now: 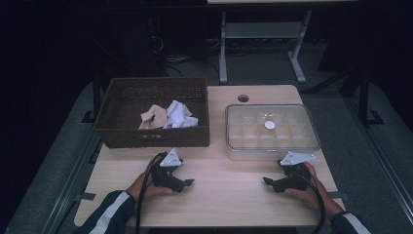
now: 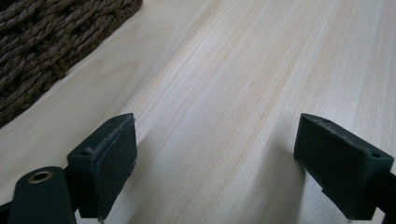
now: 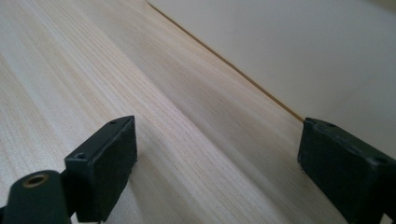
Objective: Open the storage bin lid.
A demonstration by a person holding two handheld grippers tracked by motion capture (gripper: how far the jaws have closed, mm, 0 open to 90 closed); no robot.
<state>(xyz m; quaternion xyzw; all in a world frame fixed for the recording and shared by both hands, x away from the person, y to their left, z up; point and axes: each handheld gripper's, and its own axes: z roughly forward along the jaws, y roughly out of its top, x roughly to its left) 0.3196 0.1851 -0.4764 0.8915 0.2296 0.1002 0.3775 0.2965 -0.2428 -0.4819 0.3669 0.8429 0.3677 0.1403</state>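
Observation:
My left gripper rests low over the wooden table, held by a hand in a striped sleeve, in front of a brown woven basket. Its jaws stand wide apart with only bare wood between them, as the left gripper view shows. My right gripper sits near the table's front right, just before a clear lidded box. Its jaws are also wide apart and empty. In the basket lie a beige cloth and a white cloth.
The basket's woven wall is at the upper left of the left gripper view. A pale flat surface, likely the box's side, crosses the right gripper view. The box has several compartments and a white round piece. A round cable hole lies at the table's back.

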